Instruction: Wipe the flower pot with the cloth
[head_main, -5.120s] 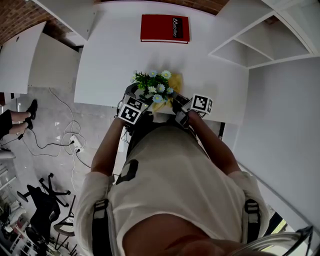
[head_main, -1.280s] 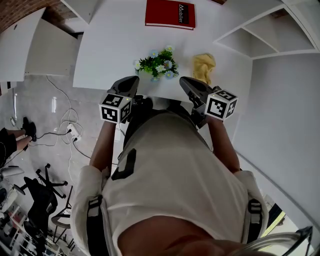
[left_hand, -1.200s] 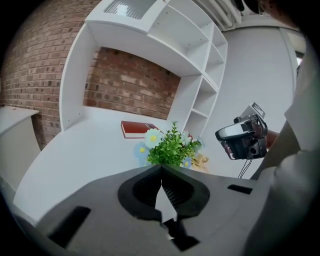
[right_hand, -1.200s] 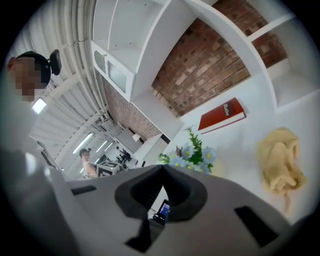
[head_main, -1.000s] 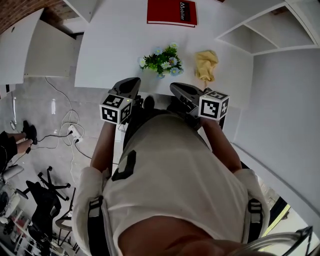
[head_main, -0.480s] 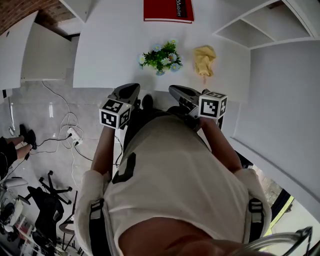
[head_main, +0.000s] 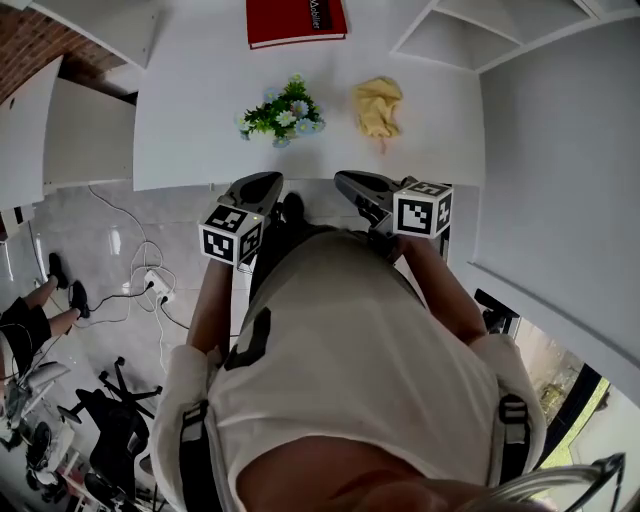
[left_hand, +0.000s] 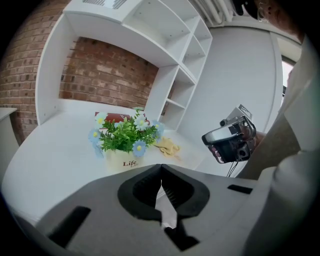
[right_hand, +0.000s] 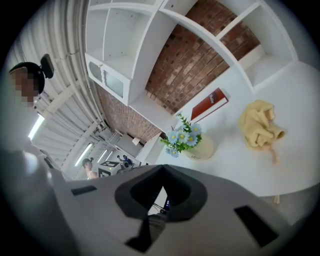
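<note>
Two grippers shut and empty at the near table edge; pot and cloth lie apart beyond them.
Left gripper (head_main: 262, 182) and right gripper (head_main: 345, 180) side by side, each with jaws closed together, nothing between. On the white table (head_main: 180, 130): flower pot (left_hand: 127, 161) at 12 o'clock from the left gripper, upright, blue and white flowers on top. Yellow cloth (head_main: 376, 105), crumpled, at 3 o'clock of the pot, not touching it. Red book (head_main: 296, 20) at 12 o'clock, far edge. White shelves (head_main: 450, 30) at 1 o'clock.
</note>
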